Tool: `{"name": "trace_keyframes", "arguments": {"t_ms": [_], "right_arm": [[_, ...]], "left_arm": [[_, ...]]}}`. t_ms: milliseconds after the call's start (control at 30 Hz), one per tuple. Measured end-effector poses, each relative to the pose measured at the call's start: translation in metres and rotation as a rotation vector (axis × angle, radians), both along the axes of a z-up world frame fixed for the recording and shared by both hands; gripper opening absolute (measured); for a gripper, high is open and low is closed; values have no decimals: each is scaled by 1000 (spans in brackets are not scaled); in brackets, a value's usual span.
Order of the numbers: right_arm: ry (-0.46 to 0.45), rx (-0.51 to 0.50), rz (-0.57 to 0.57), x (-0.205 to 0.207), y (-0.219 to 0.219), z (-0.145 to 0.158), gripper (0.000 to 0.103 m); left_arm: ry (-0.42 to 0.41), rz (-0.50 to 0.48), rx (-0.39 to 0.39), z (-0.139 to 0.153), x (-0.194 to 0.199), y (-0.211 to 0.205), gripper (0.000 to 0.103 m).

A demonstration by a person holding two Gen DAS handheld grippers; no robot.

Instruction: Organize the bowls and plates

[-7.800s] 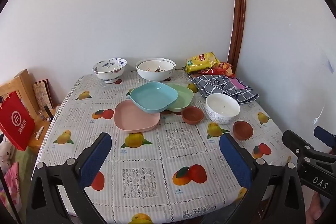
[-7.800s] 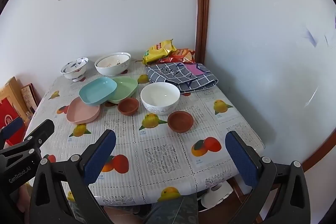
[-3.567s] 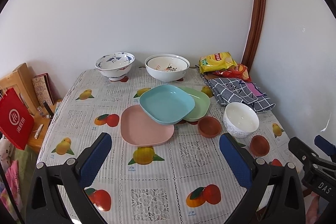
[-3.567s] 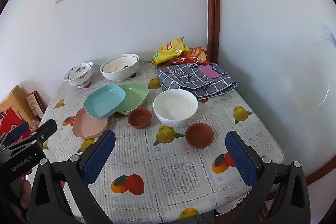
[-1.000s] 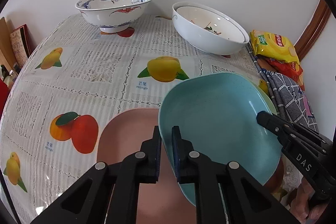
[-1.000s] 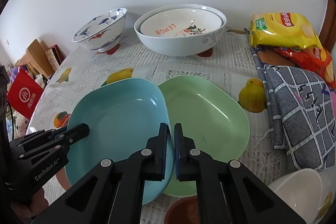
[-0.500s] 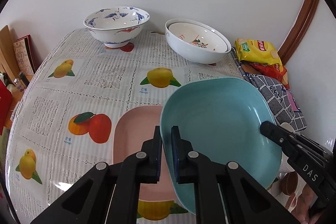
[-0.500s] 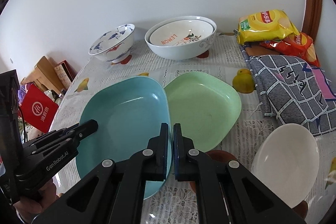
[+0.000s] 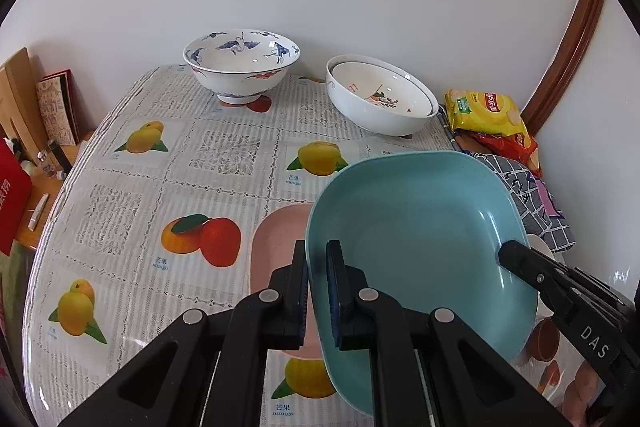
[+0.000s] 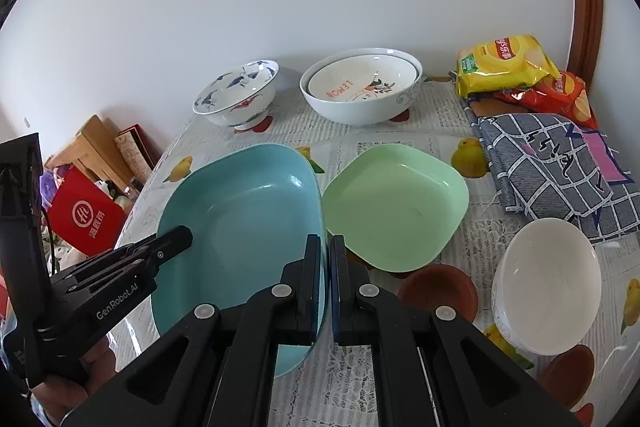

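Both grippers are clamped on the blue plate (image 9: 420, 239): left gripper (image 9: 317, 267) pinches its left rim, right gripper (image 10: 325, 259) pinches the opposite rim, jaws nearly shut w/ only the rim between them in each view. Plate looks lifted off the table (image 9: 120, 195), roughly level, maybe tilted a bit; contact w/ anything below can't be confirmed.

Landmark = blue plate. Pink plate (image 9: 276, 247) lies flat just under and left of it, partly hidden by it. Green plate (image 10: 396, 203) sits just right of it on the table, rims close, apart as far as can be told. Brown saucer (image 10: 440, 291) is near-right, in front of the green plate; white bowl (image 10: 548, 283) further right; a second brown saucer (image 10: 568, 367) right and nearer the camera. Behind it: blue-patterned bowl (image 9: 241, 63) and nested white bowls (image 10: 360, 87) at the wall. Chip bags (image 10: 504, 63) and checked cloth (image 10: 556, 163) are far right-back.

Step (judged): two-handed carry of the blue plate, early in the task, no stack made yet. Next move likely calls for shifting it over one of the same-shape plates, matching corners, lowering level so it nests, then releasing both sides together. Risk: uneven release tips the plate, or it clips the green rim.
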State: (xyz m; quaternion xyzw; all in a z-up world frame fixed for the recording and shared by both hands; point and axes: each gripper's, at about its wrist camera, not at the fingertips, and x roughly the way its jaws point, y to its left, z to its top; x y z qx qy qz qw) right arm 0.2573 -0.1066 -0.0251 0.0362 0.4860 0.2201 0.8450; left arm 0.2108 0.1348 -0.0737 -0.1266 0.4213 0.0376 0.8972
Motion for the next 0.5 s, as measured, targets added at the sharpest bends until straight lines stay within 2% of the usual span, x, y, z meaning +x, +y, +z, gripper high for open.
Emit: {"name": "trace_keyframes", "arguments": {"t_ms": [233, 500], "right_arm": [[10, -3, 3, -5, 13, -4, 5], [51, -15, 17, 3, 27, -27, 5]], "left_arm": [[6, 13, 8, -6, 0, 12, 9], [42, 22, 11, -27, 10, 24, 9]]}}
